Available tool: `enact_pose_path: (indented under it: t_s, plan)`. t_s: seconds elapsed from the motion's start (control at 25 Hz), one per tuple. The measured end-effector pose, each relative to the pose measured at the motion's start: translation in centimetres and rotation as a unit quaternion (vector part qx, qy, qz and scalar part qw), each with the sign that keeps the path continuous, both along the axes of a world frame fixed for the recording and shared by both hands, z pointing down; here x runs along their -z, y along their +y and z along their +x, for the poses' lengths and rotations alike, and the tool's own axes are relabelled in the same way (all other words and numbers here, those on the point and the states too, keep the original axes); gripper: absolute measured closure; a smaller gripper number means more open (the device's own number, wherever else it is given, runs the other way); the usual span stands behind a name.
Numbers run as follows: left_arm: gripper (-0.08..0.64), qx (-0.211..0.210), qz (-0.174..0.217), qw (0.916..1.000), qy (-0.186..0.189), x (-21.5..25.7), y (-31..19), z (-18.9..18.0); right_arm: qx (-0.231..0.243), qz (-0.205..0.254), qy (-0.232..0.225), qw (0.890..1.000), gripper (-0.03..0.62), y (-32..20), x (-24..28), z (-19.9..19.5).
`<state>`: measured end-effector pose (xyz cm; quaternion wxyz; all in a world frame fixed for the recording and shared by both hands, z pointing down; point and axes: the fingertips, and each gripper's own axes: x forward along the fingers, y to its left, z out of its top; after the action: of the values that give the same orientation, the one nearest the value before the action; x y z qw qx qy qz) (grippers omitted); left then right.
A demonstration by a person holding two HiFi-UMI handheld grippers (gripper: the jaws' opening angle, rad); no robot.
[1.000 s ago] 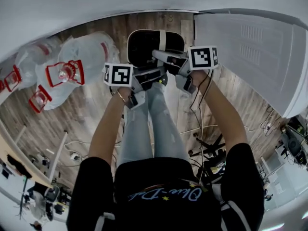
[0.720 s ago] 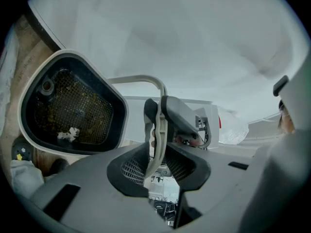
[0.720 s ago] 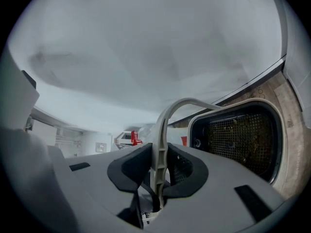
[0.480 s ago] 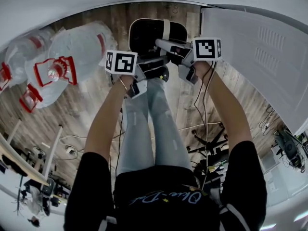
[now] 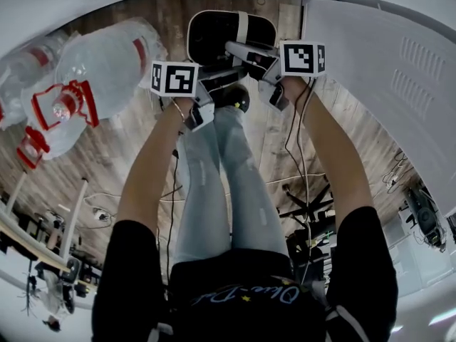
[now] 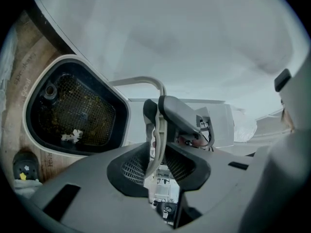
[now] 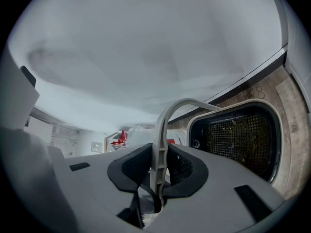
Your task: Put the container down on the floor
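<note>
**Item: container (image 5: 214, 45), 1 count.** A black mesh-lined tub with a pale rim is hanging with its open mouth facing up toward the head view. It is sitting over the wooden floor (image 5: 121, 162), just ahead of the person's shoe (image 5: 235, 98). No view is showing whether its base is touching the boards; judged not yet down.

**Item: handle (image 6: 156, 125), 1 count.** A thin pale bail is arching across the container's mouth, and it is the only part being gripped.

**Item: left gripper (image 6: 158, 161), 1 count.** Its jaws are pinching the handle strap between their dark pads.

**Item: right gripper (image 7: 158, 171), 1 count.** Its jaws are likewise clamping the same strap, so the 2 grippers are meeting nose to nose on it.

**Governing relation.** The container is hanging below and just beyond both sets of fingertips, to the left of the left gripper's jaws and to the right of the right gripper's. Neither hand is nearer, since both are sharing the load at the bail's crown. The coming move is judged to be a straight lowering until the base is resting flat.

**Surroundings.**
- At least 2 large clear water bottles (image 5: 107, 63) with red fittings are lying on the floor to the left.
- 1 white panelled unit (image 5: 385, 70) is standing near on the right.
</note>
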<state>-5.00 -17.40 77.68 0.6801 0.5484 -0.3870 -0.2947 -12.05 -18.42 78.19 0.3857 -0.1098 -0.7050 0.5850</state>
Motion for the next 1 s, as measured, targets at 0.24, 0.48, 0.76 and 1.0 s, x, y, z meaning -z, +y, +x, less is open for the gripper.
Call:
enact_pose_path:
  t_s: [0.24, 0.48, 0.76, 1.0]
  plan:
    - [0.479, -0.003, -0.005, 1.0, -0.004, -2.2, 0.1, 0.2, -0.024, 0.01, 0.005, 1.0, 0.517, -0.2, -2.3, 0.4]
    - [0.477, -0.011, -0.016, 0.9997, -0.013, -3.3, 0.0, 0.6, -0.044, 0.008, 0.013, 0.999, 0.517, -0.5, -3.5, 0.9]
    - [0.477, -0.028, -0.031, 0.999, -0.015, -4.4, 0.3, 1.7, -0.042, 0.009, 0.025, 0.999, 0.517, -0.2, -4.7, 1.9]
    - [0.478, -0.031, -0.043, 0.9984, -0.019, -5.2, 0.5, 2.3, -0.045, 0.008, 0.037, 0.998, 0.515, -0.2, -5.7, 2.7]
